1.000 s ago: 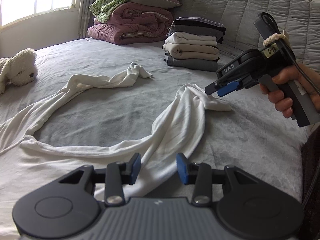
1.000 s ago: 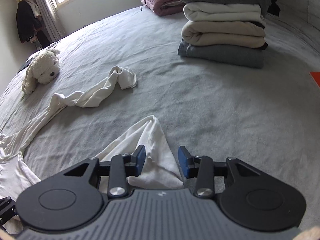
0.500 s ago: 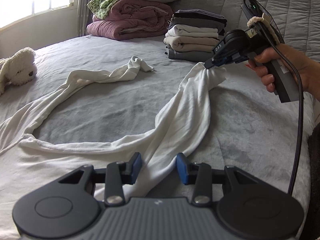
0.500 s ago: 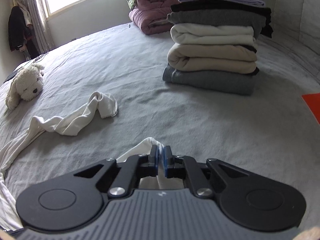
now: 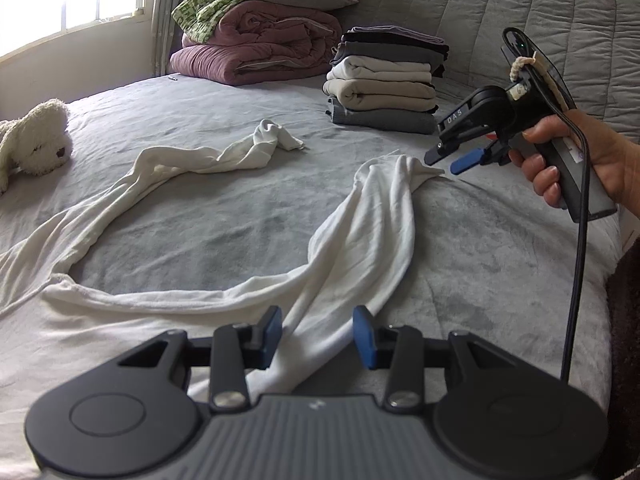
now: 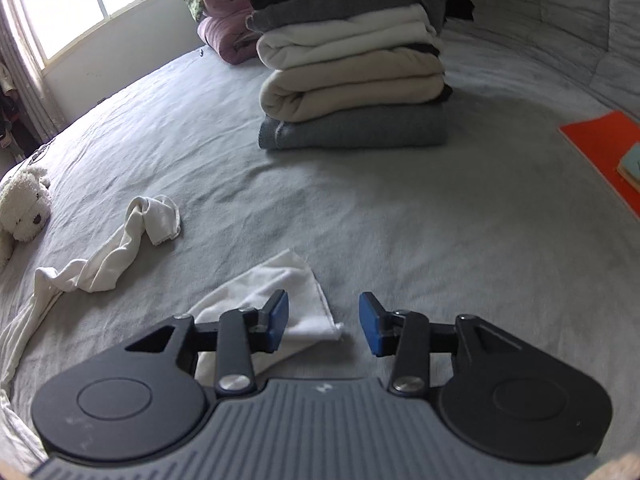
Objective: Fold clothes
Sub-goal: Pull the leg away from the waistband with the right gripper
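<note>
A white long-sleeved garment (image 5: 360, 240) lies spread on the grey bed (image 5: 240, 216). One sleeve runs up toward the right, and its cuff (image 6: 280, 284) rests flat on the bedcover. My right gripper (image 6: 323, 322) hovers just over that cuff with its jaws opening and nothing pinched between them. In the left wrist view, a hand holds the right gripper (image 5: 446, 162) beside the cuff tip. The other sleeve (image 5: 272, 136) curls away to the far left. My left gripper (image 5: 318, 334) stands open low over the base of the near sleeve, the cloth passing beneath its fingers.
A stack of folded clothes (image 6: 352, 80) stands just beyond the cuff. Behind it lies a maroon quilt (image 5: 256, 48) with a green cloth and a pillow on top. A white plush toy (image 5: 32, 140) sits at the left. An orange flat item (image 6: 600, 148) lies at the right.
The right gripper shut on the sleeve cuff, lifted it and drew it toward the folded stack, then let go. The cuff now lies on the bed. The left gripper kept still.
</note>
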`<move>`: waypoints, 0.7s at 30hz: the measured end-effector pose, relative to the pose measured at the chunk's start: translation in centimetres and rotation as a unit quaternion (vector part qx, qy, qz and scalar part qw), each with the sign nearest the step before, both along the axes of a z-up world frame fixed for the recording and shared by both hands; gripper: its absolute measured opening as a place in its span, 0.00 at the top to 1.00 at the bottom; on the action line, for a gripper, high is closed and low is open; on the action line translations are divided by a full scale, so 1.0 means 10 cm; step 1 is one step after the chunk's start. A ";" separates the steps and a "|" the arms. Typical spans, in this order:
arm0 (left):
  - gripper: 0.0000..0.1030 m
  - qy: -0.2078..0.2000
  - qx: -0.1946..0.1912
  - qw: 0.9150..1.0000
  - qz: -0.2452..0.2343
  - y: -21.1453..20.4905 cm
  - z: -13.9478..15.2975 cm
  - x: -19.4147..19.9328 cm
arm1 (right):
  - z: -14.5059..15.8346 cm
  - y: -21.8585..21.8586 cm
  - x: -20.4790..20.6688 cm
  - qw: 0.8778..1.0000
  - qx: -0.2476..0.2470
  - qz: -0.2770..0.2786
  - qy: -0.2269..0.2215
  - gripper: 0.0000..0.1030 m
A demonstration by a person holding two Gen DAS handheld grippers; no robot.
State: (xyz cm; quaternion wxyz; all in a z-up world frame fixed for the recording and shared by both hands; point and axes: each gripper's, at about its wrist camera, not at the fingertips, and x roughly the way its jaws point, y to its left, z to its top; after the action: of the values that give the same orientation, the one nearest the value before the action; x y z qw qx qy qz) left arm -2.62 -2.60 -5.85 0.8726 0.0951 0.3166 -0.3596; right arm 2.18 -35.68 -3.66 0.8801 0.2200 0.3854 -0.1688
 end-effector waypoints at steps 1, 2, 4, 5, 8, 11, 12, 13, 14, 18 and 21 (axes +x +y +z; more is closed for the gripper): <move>0.61 0.000 0.000 1.000 -0.001 0.00 0.00 -0.01 | -0.04 -0.01 -0.03 1.000 0.018 -0.005 0.005 0.58; 0.61 -0.001 0.001 1.000 -0.002 0.00 0.00 -0.01 | -0.06 -0.01 -0.04 1.000 0.023 -0.008 0.002 0.57; 0.61 -0.003 0.003 1.000 -0.004 -0.01 0.01 -0.03 | -0.08 0.00 -0.03 0.999 0.028 -0.010 -0.011 0.57; 0.61 -0.004 0.004 1.000 -0.006 -0.01 0.01 -0.04 | -0.10 0.00 0.00 0.999 0.032 -0.008 -0.017 0.59; 0.61 -0.009 0.006 1.000 -0.014 0.00 0.01 -0.08 | -0.17 0.07 0.08 1.000 0.023 0.010 -0.019 0.93; 0.61 -0.021 0.015 0.999 -0.026 0.01 0.01 -0.13 | -0.14 0.10 0.05 1.000 0.006 0.013 -0.022 0.95; 0.61 -0.024 0.016 0.999 -0.031 0.02 0.02 -0.14 | -0.10 0.09 0.03 1.000 0.004 0.009 -0.024 0.95; 0.61 -0.026 0.015 0.999 -0.035 0.02 0.03 -0.16 | -0.05 0.07 -0.01 1.000 -0.002 0.005 -0.025 0.95; 0.61 -0.027 0.014 0.999 -0.041 0.02 0.04 -0.17 | 0.01 0.05 -0.06 1.000 -0.010 -0.001 -0.026 0.95; 0.61 -0.031 0.014 0.998 -0.060 0.01 0.06 -0.23 | 0.25 -0.07 -0.29 0.999 -0.021 -0.010 -0.041 0.95; 0.61 -0.035 0.018 0.996 -0.074 -0.01 0.06 -0.28 | 0.37 -0.08 -0.44 0.999 -0.028 -0.009 -0.042 0.95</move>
State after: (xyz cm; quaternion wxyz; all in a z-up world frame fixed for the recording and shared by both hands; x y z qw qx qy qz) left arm -5.42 -2.72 -5.21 0.8523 0.1469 0.2840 -0.4140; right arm -2.18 -36.45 0.04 0.8996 0.2059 0.3417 -0.1779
